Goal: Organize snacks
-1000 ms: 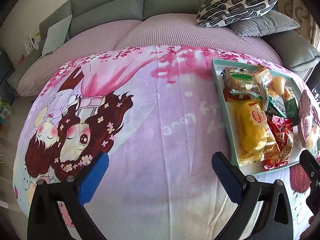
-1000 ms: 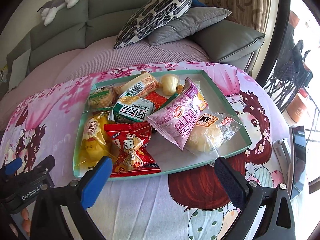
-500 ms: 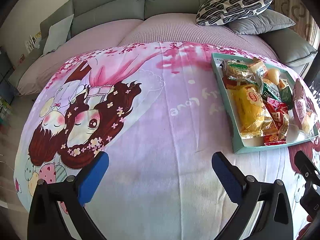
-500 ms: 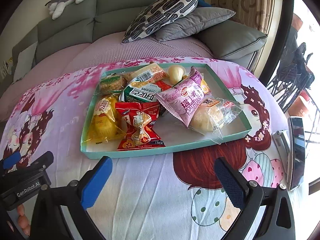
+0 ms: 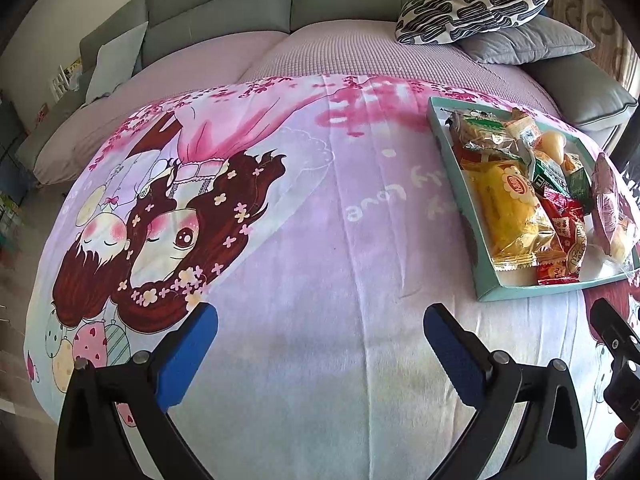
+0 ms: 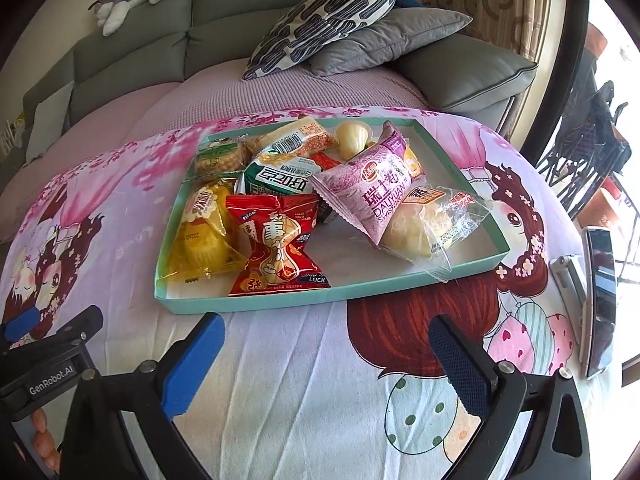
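on the pink cartoon-print blanket (image 6: pixel 304 360) sits a shallow teal tray (image 6: pixel 280 298) with the snacks heaped in it: a yellow packet (image 6: pixel 204 236) at its left, a red packet (image 6: pixel 276 248) overlapping it near the front wall, a green and white packet (image 6: pixel 280 174) behind, a pink swiss roll pack (image 6: pixel 372 192) leaning on a clear-wrapped bun (image 6: pixel 424 228), and a few smaller ones at the back wall. all the snacks in view lie inside the tray; none shows on the blanket.

the right gripper (image 6: pixel 324 360) hangs just short of the tray's front wall, jaws spread wide with nothing between them. the left gripper (image 5: pixel 320 354) hovers over bare blanket to the tray's left, jaws likewise spread and empty.

this fits two stages: packets gathered into the tray and done, or a jumble waiting to be sorted or laid out. the pictures do not settle which.

if a packet is to be handled, the wrappers look slick and puffy, so pinching a crimped seam or a corner should hold better than squeezing the belly. the bun looks soft and would crush under a hard close. packets overlap, so whatever lies on top comes away cleanest; the pink pack seems to rest on the bun, though the overlap is hard to read. a phone (image 6: pixel 600 296) lies at the blanket's right edge, worth keeping clear of.
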### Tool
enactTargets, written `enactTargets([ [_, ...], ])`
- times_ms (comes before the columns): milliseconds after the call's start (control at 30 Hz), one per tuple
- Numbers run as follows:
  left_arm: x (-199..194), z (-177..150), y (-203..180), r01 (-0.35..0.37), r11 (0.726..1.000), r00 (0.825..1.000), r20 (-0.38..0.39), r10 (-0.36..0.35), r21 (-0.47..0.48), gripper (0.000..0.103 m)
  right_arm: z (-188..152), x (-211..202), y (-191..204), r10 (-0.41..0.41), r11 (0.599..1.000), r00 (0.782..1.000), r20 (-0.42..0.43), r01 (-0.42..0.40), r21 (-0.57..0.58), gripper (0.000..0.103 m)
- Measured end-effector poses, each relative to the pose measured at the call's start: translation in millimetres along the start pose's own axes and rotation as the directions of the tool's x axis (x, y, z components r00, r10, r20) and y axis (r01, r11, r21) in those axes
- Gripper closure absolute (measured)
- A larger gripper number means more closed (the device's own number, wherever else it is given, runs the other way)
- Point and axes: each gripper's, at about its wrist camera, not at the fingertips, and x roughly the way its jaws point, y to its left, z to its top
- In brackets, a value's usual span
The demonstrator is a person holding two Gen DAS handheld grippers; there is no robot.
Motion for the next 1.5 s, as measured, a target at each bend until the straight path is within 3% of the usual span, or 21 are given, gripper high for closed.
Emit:
enactTargets([
  [1500,22.6,5.6,-20.8,-0.029,0.999,0.999,-0.015,0.03,0.044,0.001,7.0,18.3,-13.9,-0.031,0.999,1.0,-0.007,0.031,0.026,0.0],
])
